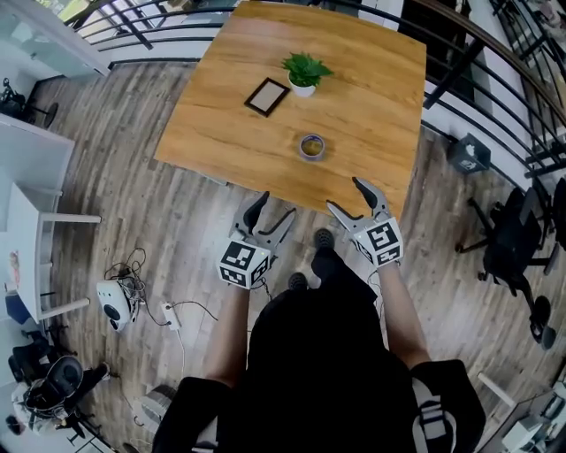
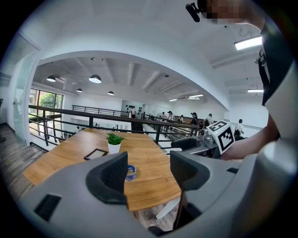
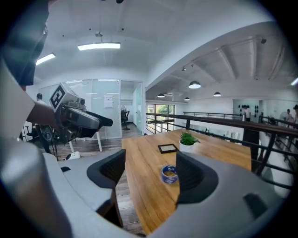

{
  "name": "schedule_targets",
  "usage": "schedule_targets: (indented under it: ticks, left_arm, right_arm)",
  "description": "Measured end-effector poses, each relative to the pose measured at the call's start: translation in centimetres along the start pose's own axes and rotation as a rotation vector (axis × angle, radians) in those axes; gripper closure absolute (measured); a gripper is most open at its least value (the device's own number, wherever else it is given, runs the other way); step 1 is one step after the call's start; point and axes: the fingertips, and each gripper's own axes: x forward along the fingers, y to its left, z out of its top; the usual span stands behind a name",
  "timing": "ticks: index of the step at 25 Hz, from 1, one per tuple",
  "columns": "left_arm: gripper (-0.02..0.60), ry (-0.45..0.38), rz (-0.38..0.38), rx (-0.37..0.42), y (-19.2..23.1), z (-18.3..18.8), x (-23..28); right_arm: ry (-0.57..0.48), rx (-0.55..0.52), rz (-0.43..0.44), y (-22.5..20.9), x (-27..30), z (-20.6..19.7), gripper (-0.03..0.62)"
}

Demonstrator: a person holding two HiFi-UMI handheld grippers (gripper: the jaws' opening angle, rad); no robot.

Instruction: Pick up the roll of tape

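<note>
Dark fabric of my shirt (image 1: 327,354) fills the bottom of the head view, with both forearms reaching forward from it. Each hand holds a grey two-jaw gripper topped by a cube of black-and-white square markers.

My left gripper (image 1: 277,205) hangs over the wooden floor (image 1: 177,230), just short of the near edge of the table (image 1: 230,133). Its jaws are spread wide apart with nothing between them. In the left gripper view the roll of tape shows far ahead, partly hidden behind the left jaw.

My right gripper (image 1: 343,193) is level with it, and its fingertips reach over the table's near edge. Its jaws are also released and wide apart, gripping nothing. The right gripper view shows the tape in the gap between the jaws, close to the right one, but well ahead and untouched.

The roll of tape (image 1: 311,146) lies flat on the bare wood, ring side up, with blue around its rim. It sits near the table's front edge, ahead of both grippers and closer to the right one.

Farther back on the table stands a small green plant (image 1: 303,72) in a white pot. Just beside it, to the left, lies a small dark frame (image 1: 267,96).

A black railing (image 1: 141,26) runs behind the table. A black office chair (image 1: 513,248) stands on the floor at the right. A white device with tangled cables (image 1: 113,305) lies on the floor at the left.
</note>
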Motion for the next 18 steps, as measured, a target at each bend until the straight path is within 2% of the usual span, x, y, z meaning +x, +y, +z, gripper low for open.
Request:
schedule_targets:
  ticks: [18]
  left_arm:
    - [0.296, 0.02, 0.117, -0.055, 4.8, 1.1, 6.3]
  right_arm:
    - [0.057, -0.024, 0.157, -5.8, 7.1, -0.5, 0.249]
